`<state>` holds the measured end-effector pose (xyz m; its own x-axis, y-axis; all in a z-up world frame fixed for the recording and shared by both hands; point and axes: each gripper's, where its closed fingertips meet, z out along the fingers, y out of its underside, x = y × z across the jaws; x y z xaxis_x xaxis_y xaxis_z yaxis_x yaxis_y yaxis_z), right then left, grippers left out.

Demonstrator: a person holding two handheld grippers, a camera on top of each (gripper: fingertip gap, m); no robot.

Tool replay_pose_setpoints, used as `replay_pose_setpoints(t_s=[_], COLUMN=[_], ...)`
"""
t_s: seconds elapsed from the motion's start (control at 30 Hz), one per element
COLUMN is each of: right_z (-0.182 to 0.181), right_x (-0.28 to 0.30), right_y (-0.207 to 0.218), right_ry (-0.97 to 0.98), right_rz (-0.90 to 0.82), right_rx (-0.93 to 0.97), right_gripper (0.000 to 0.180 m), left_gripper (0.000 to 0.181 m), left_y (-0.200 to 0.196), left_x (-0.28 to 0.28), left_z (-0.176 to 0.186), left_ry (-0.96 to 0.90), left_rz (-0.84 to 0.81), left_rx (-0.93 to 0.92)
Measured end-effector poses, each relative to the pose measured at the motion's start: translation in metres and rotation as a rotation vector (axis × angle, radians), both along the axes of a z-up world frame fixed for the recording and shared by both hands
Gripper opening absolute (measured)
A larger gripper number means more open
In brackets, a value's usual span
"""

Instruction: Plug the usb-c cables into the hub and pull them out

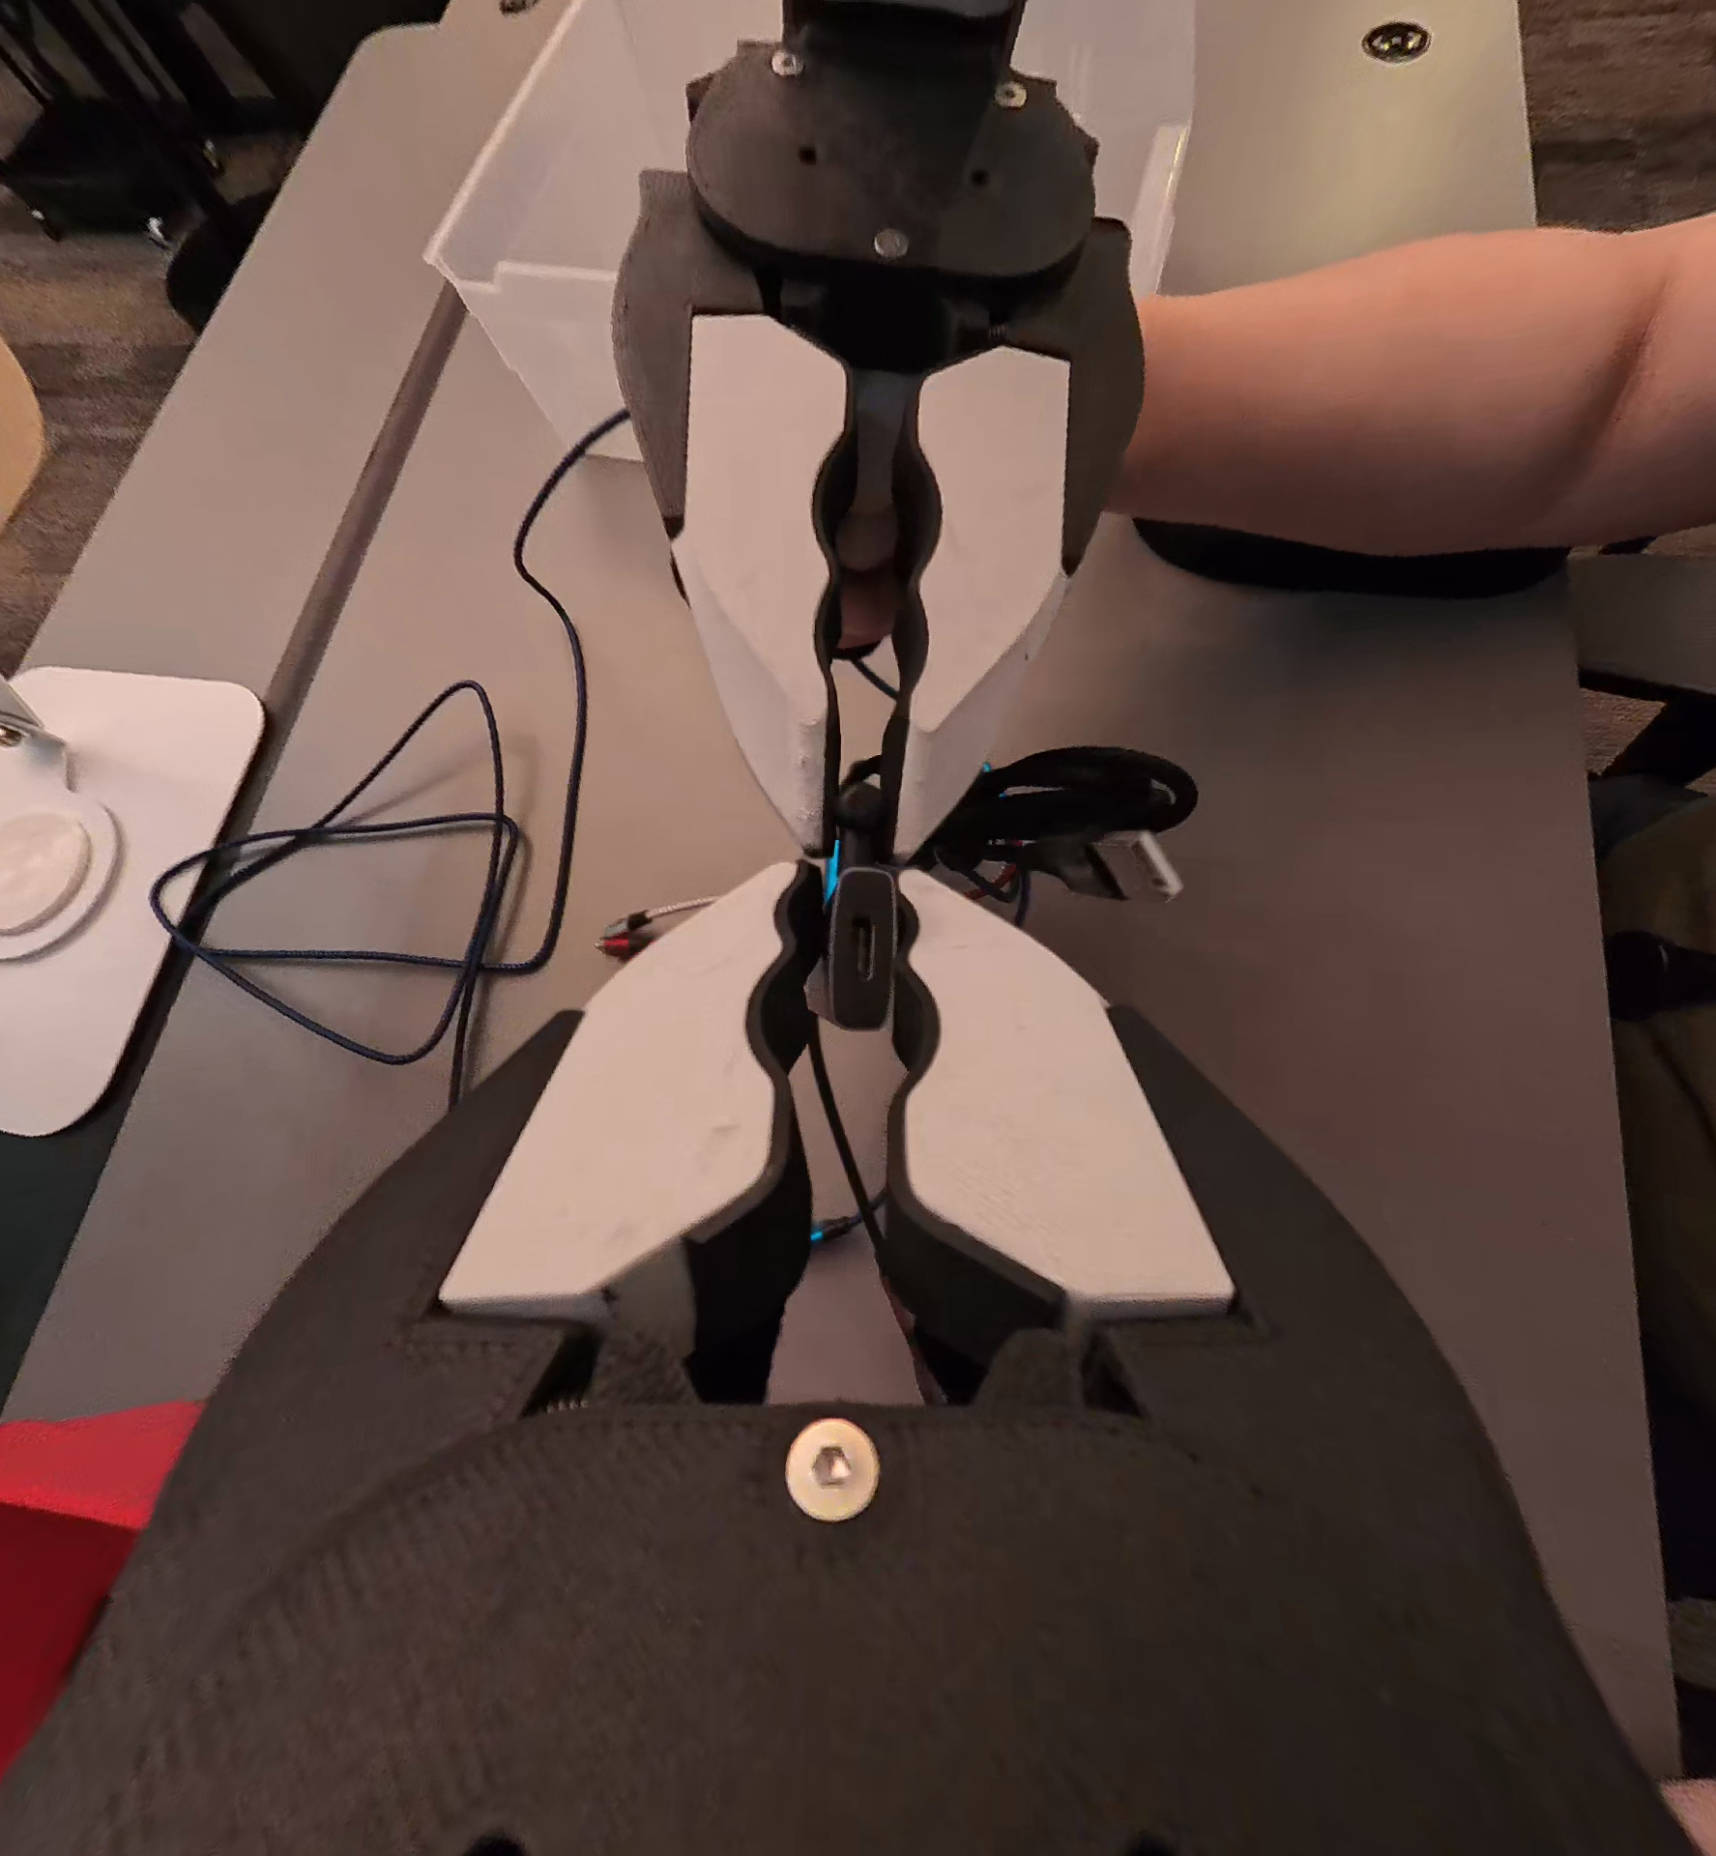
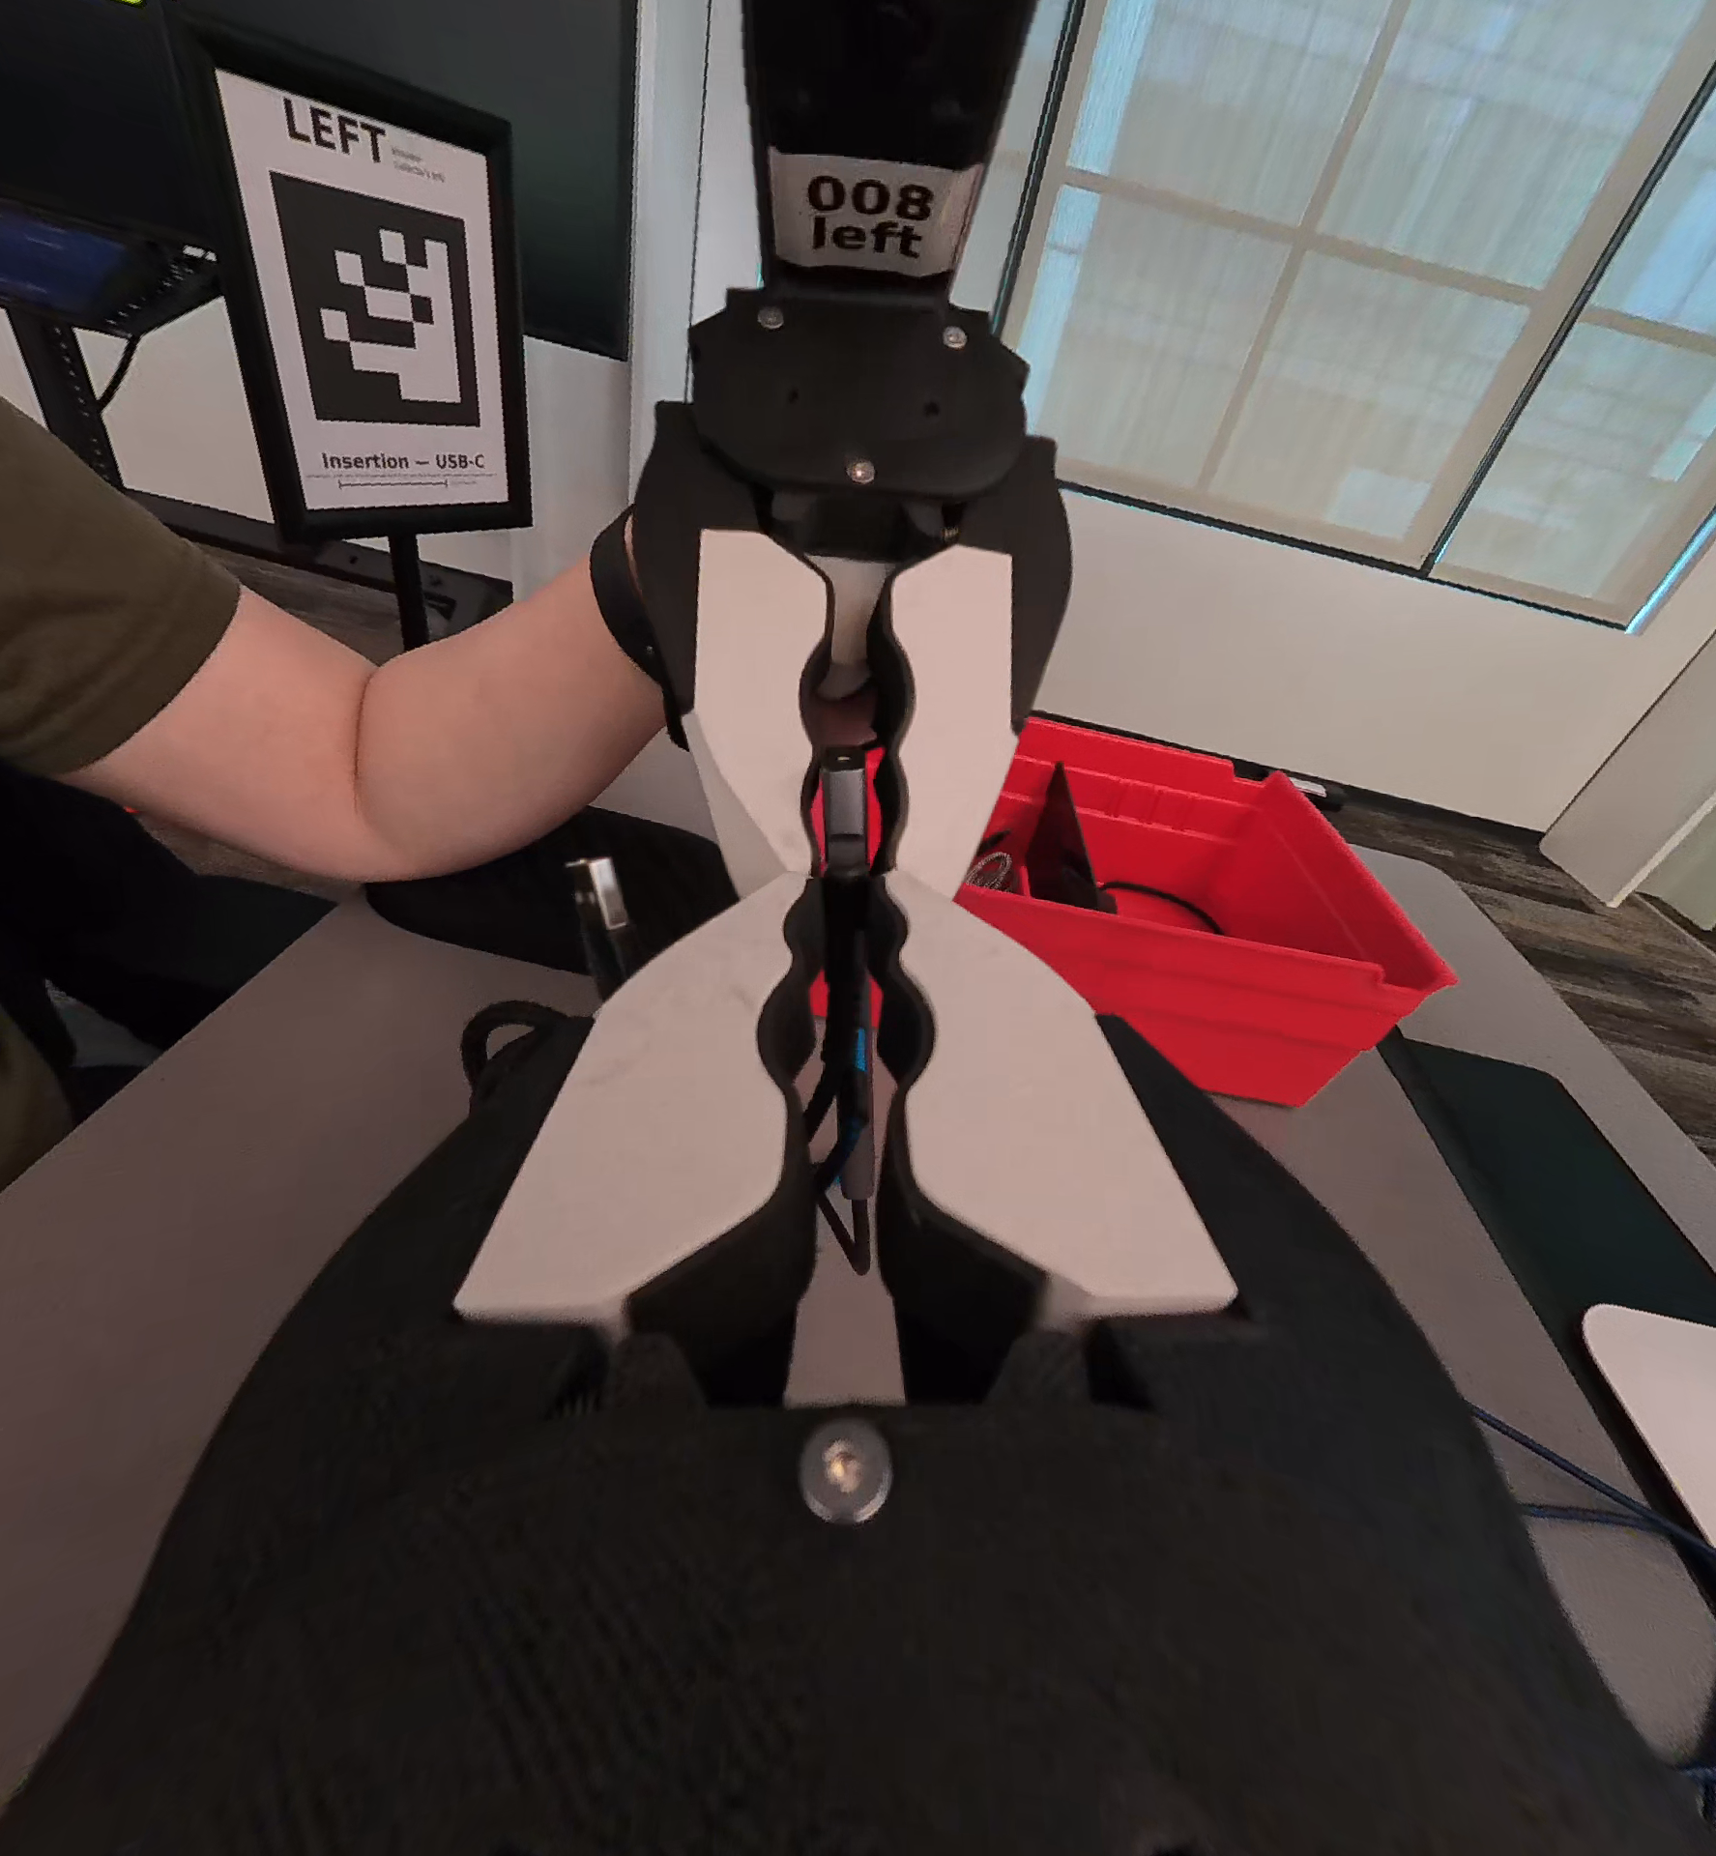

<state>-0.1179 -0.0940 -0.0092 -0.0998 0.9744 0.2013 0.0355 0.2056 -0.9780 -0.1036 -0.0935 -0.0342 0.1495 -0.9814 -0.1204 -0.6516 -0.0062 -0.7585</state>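
In the left wrist view my left gripper [image 1: 859, 904] is shut on a small grey hub [image 1: 864, 964], held above the grey table [image 1: 1235, 904]. An open port on the hub's end faces the camera. My right gripper [image 1: 859, 834] comes in from the top, tip to tip with the left, shut on a black USB-C cable plug [image 1: 854, 803]. In the right wrist view my right gripper [image 2: 845, 894] holds the black, blue-marked cable plug [image 2: 859, 1105] against the hub [image 2: 843, 803], which sits in the left gripper [image 2: 845, 854]. The fingertips hide the joint, so I cannot tell whether the plug is inserted.
A black cable bundle [image 1: 1085, 793] with a USB-A plug [image 1: 1135, 874] lies behind the grippers. Blue cable loops [image 1: 412, 904] and a white stand base [image 1: 60, 884] lie to the left. A clear bin [image 1: 552, 231] stands at the back, a red bin [image 2: 1185, 934] on the other side. A person's forearm [image 1: 1436, 382] crosses the table.
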Motion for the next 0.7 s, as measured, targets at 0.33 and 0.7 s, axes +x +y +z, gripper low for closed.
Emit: replay_pose_setpoints(t_s=[0.33, 0.7], right_z=[-0.009, -0.011], right_x=[-0.006, 0.0], right_y=[-0.001, 0.003], right_ry=[-0.031, -0.042], right_rz=[0.004, -0.012], right_rx=[0.004, 0.021], right_gripper=[0.008, 0.008], left_gripper=[0.01, 0.009], left_y=[0.002, 0.01], left_x=[-0.009, 0.0], left_z=[-0.022, -0.026], left_ry=[0.144, 0.188], left_rz=[0.007, -0.052], left_rx=[0.034, 0.099])
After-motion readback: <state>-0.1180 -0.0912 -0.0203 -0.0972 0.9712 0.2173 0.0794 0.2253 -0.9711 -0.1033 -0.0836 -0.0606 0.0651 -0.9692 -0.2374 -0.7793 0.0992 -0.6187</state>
